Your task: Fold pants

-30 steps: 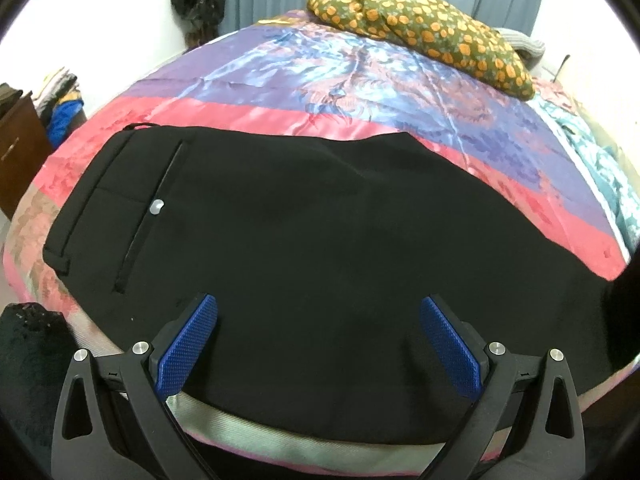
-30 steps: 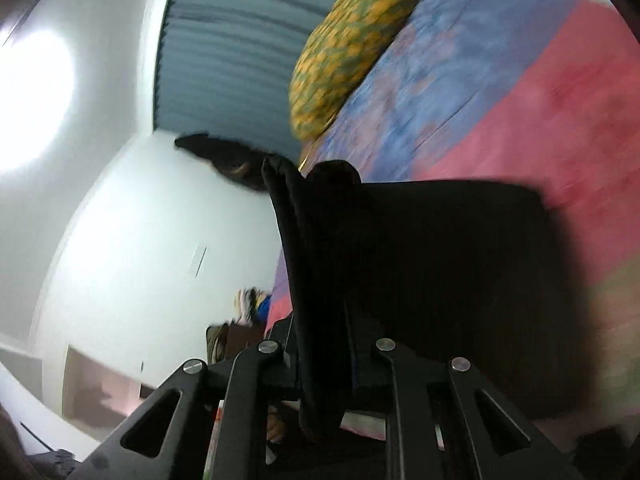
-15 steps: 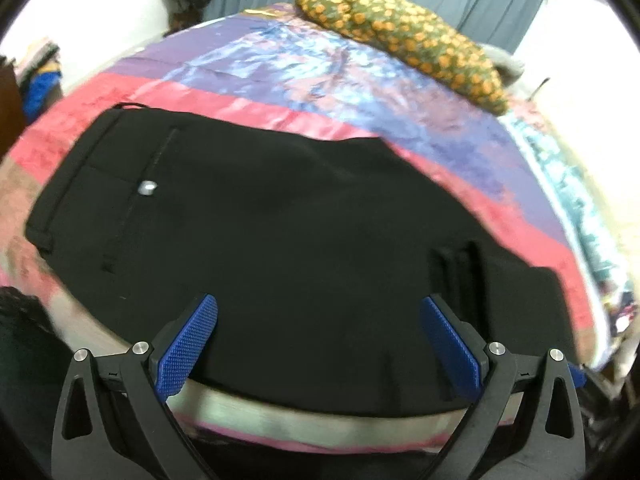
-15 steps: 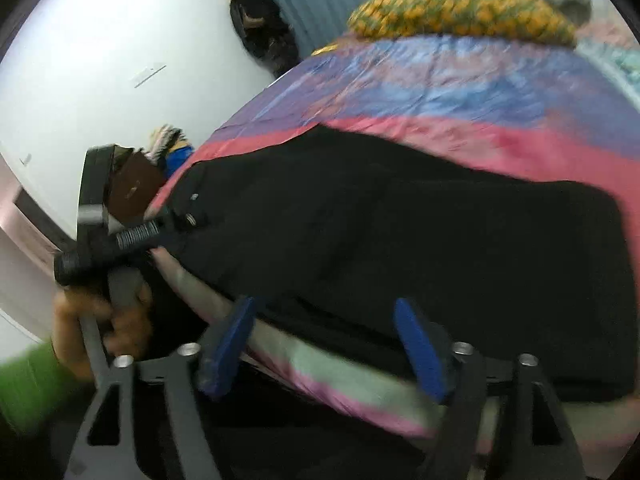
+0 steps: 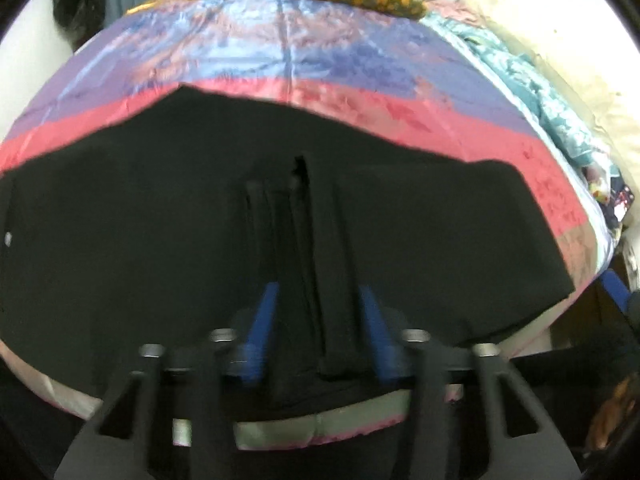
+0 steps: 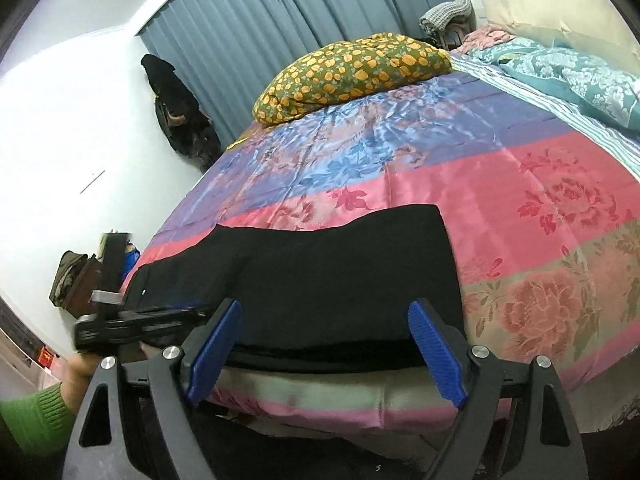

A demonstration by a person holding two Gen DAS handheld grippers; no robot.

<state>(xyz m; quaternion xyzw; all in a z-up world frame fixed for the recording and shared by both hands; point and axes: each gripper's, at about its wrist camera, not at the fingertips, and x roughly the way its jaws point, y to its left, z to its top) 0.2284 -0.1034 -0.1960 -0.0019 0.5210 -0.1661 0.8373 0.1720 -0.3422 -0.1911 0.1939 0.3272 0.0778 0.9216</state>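
The black pants (image 5: 160, 240) lie flat across the near part of the bed, folded lengthwise. My left gripper (image 5: 316, 328) is shut on a raised ridge of the pants' fabric (image 5: 320, 264) at the near edge, the blue pads pressing it from both sides. In the right wrist view the pants (image 6: 340, 280) end squarely at the right. My right gripper (image 6: 324, 344) is open and empty, just in front of the pants' near edge. The left gripper's body shows at the left of that view (image 6: 132, 320).
The bed has a pink, blue and purple satin cover (image 6: 440, 152). A yellow-flowered pillow (image 6: 352, 72) lies at the far side, teal bedding (image 6: 560, 76) on the right. Grey curtains (image 6: 280, 20) hang behind. A dark bag (image 6: 176, 112) hangs on the left wall.
My right gripper let go of the pants' fabric, opened and drew back to the bed's edge. My left gripper moved right along the pants and closed on a ridge of fabric.
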